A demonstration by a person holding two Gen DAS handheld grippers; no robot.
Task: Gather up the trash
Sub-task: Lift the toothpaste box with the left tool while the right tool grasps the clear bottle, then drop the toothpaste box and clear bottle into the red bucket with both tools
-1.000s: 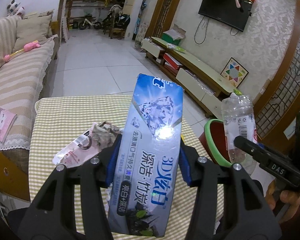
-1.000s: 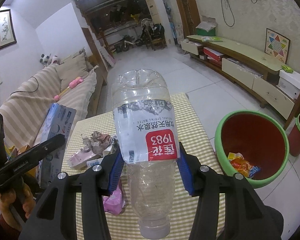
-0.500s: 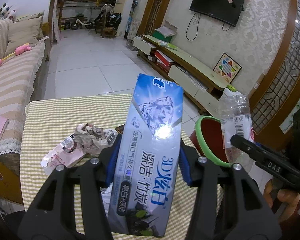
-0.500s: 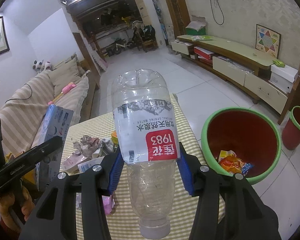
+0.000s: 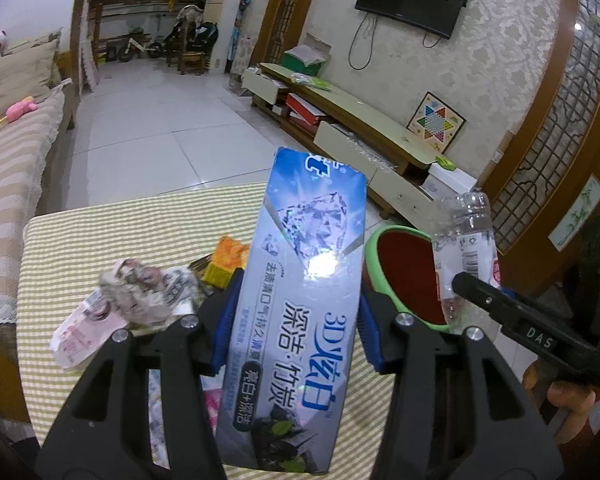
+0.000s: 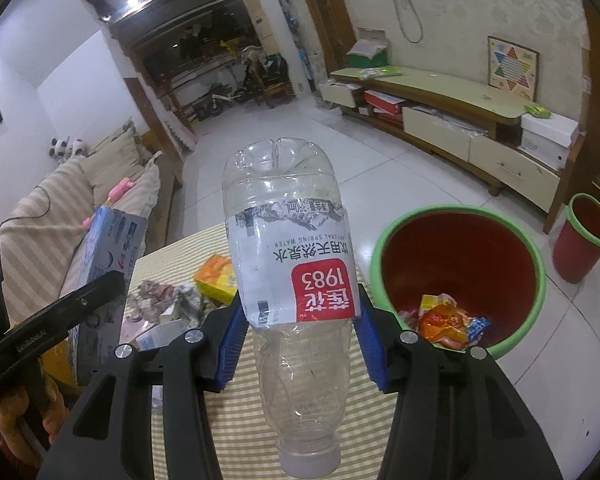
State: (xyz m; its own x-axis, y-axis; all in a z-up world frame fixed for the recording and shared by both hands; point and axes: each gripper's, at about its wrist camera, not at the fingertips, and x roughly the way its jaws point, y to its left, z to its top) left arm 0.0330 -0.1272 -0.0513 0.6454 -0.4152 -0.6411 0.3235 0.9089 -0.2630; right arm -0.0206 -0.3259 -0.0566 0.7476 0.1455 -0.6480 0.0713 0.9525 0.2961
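Note:
My left gripper [image 5: 296, 328] is shut on a long blue toothpaste box [image 5: 300, 276], held above the checked tablecloth [image 5: 132, 224]. My right gripper [image 6: 298, 342] is shut on an empty clear water bottle [image 6: 292, 256] with a red and white label, its cap end towards me. Beside the table stands a red bin with a green rim [image 6: 460, 264]; some wrappers lie at its bottom. The bottle [image 5: 466, 248] and the bin [image 5: 404, 276] also show at the right of the left wrist view. Crumpled paper [image 5: 140, 288], a pink pack and an orange wrapper [image 6: 216, 276] lie on the table.
A striped sofa [image 5: 8, 168] runs along the left of the table. A smaller red bin [image 6: 584, 236] stands on the floor farther right. A low TV cabinet [image 6: 452, 108] lines the right wall. White tiled floor [image 5: 148, 128] stretches beyond the table.
Both grippers have swung to the right with their loads. The bin now looks larger and nearer the bottle, and an orange wrapper has come into sight on the table.

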